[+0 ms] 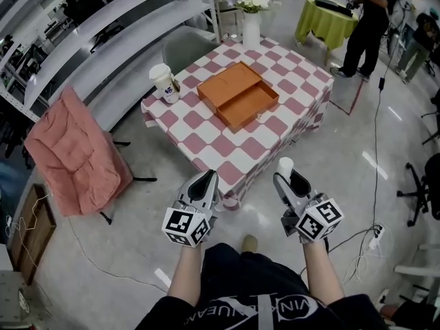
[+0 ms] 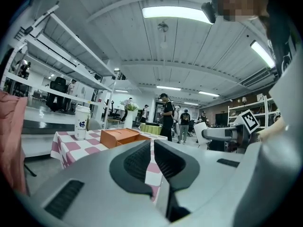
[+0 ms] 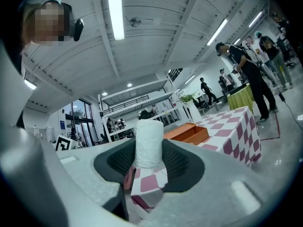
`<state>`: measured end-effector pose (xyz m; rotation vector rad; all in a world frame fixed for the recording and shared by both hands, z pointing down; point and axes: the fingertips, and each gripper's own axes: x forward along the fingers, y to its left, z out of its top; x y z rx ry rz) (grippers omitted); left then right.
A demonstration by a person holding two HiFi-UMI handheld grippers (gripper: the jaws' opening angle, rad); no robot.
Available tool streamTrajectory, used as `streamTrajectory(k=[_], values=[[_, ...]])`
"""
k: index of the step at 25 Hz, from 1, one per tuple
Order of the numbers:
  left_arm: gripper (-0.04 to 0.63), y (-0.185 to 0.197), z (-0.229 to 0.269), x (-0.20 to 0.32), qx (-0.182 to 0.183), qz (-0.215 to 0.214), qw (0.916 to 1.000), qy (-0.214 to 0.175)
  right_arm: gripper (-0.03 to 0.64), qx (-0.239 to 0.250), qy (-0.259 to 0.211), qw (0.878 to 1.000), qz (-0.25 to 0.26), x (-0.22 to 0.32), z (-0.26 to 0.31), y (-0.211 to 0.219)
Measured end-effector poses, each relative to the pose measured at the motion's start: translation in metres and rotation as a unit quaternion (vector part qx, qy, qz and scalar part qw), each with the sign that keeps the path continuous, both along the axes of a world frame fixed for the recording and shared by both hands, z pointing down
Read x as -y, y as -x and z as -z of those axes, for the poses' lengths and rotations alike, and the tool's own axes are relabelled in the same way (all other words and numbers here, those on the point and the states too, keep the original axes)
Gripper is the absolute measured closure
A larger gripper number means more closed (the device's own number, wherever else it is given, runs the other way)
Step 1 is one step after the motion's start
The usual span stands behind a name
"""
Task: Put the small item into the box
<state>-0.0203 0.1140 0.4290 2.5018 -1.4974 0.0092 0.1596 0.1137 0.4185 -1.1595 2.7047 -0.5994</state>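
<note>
Orange box (image 1: pixel 237 95), lying open, is seen on a pink-and-white checkered table (image 1: pixel 206 150). Both grippers are held over the floor, short of the table's near edge. The left gripper (image 1: pixel 206 179) is closed to a thin slit, with nothing held. A small white cylinder (image 3: pixel 149 143) is clamped upright between the 2 jaws of the right gripper (image 1: pixel 284 179).

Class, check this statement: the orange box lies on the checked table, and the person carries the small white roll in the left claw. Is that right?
One error: the small white roll is in the right claw, not the left. The right gripper view shows it clamped between the jaws; the left claw is shut on nothing. The orange box does lie on the checked table.
</note>
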Motion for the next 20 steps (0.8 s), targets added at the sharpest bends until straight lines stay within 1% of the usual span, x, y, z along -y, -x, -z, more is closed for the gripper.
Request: streamTrajectory(k=[4, 8, 13, 20], values=[[0.571, 0.002, -0.004, 0.004, 0.000, 0.003, 1.0000, 0.007, 0.439, 0.011, 0.017, 1.000, 0.002, 0.009, -0.009, 0.003], [0.571, 0.004, -0.009, 0.015, 0.003, -0.004, 0.9999, 0.010, 0.439, 0.014, 0.022, 1.000, 0.009, 0.019, -0.013, 0.013], [0.572, 0.008, -0.012, 0.045, -0.003, -0.019, 0.9998, 0.009, 0.439, 0.009, 0.023, 1.000, 0.007, 0.041, -0.012, 0.023], [0.571, 0.012, -0.011, 0.097, -0.008, -0.052, 0.9986, 0.010, 0.439, 0.004, 0.030, 0.999, -0.011, 0.080, -0.012, 0.034]])
